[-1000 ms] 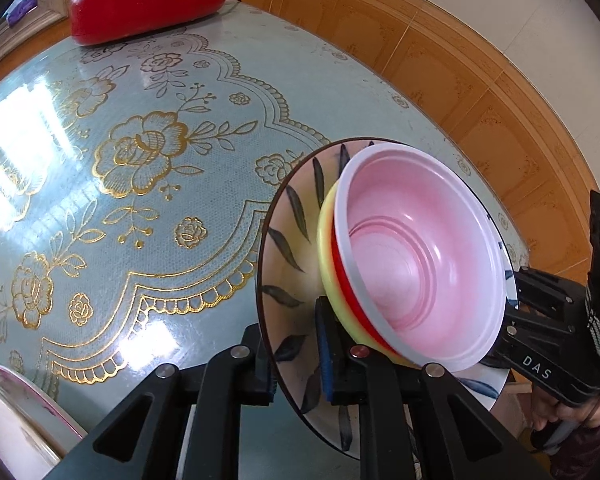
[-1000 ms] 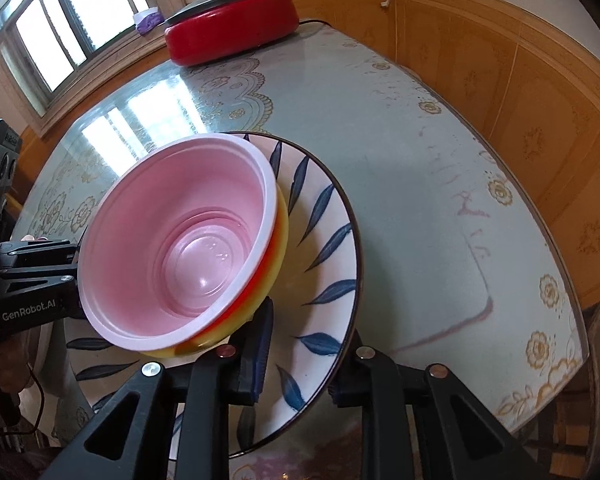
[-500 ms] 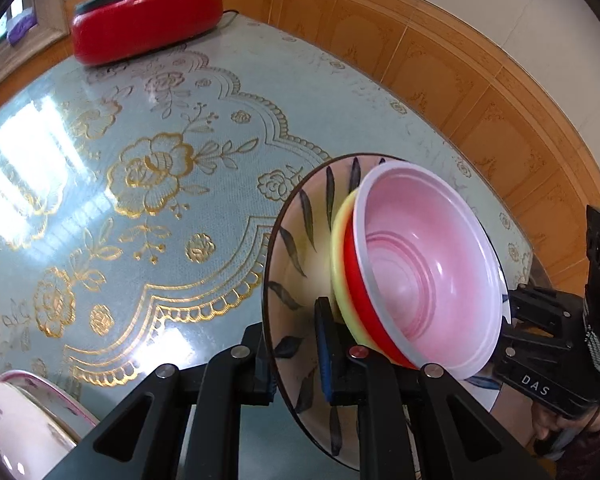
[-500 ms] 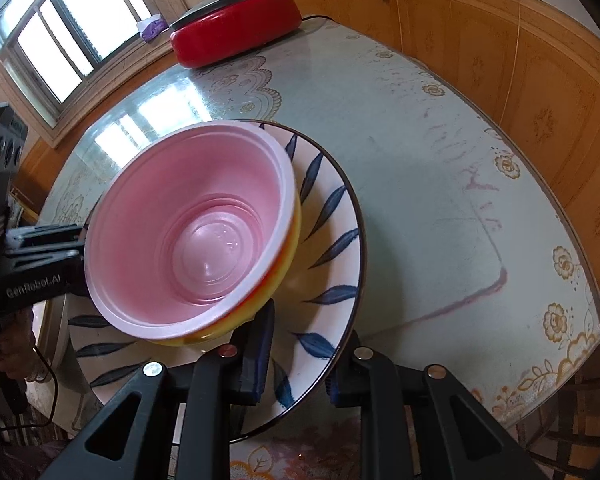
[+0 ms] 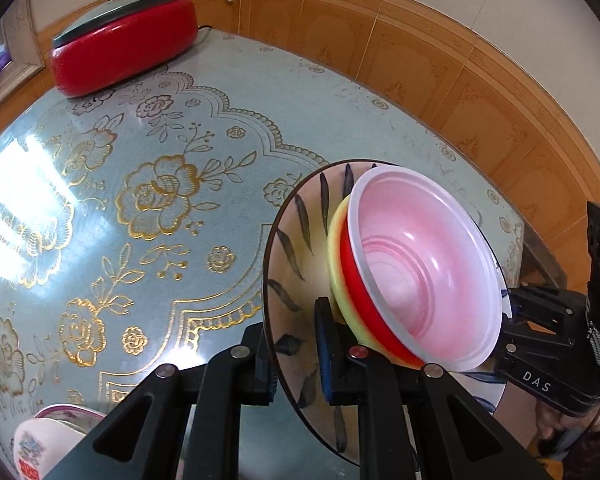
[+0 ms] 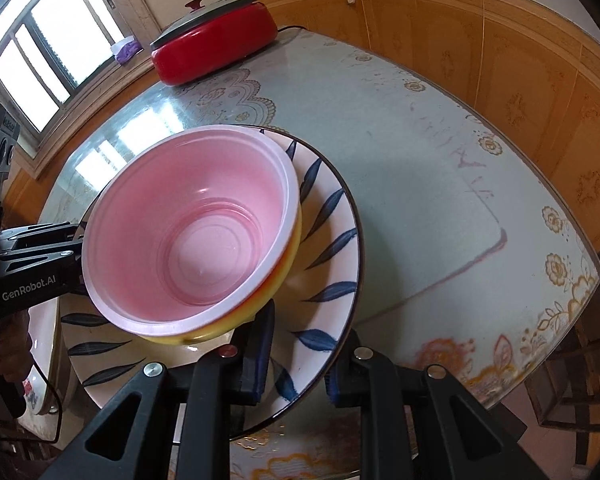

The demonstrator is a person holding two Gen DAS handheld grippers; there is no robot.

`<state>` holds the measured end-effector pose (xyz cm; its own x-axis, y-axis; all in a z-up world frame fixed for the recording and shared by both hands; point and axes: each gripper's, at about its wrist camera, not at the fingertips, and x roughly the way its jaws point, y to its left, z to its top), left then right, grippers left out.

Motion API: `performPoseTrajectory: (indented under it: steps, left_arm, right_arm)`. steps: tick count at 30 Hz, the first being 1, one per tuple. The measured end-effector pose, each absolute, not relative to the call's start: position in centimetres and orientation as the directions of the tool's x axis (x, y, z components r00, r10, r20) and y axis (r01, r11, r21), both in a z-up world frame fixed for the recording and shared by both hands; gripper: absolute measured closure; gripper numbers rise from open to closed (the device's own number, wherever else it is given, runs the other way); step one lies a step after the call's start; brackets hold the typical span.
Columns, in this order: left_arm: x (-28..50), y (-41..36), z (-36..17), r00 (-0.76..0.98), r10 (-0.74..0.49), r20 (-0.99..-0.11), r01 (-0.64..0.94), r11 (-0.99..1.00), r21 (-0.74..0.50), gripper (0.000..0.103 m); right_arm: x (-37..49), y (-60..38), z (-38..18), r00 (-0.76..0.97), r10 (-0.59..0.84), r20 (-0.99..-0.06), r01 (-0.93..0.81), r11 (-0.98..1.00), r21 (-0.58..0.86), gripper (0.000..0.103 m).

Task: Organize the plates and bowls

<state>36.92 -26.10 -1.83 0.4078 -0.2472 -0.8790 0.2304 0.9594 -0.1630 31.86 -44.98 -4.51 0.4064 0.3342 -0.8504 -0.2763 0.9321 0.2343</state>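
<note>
left gripper (image 5: 294,350) clamped tight on the leaf-pattern plate (image 5: 296,240) rim, right gripper (image 6: 300,354) pinching the opposite rim, 2 nested bowls (image 6: 188,232) sitting on the plate above the floral table (image 6: 400,168), left view only: white bowl (image 5: 40,446) down by the corner, red cooker (image 5: 124,46) far back

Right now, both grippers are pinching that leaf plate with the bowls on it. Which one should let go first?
Probably the left. The right gripper bites the leaf plate beside the stacked bowls, looking into them. The left gripper holds the opposite rim, viewing it edge-on.
</note>
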Motion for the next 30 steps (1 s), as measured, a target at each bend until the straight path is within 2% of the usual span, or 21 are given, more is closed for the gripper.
performPoseTrajectory:
  steps: [30]
  left_arm:
    - [33.4, -21.2, 2.9, 0.501, -0.265, -0.824, 0.210, 0.961, -0.181, 0.088]
  right_arm:
    - [29.3, -40.7, -0.7, 0.443, 0.363, -0.820, -0.330, 0.916, 0.227, 0.084]
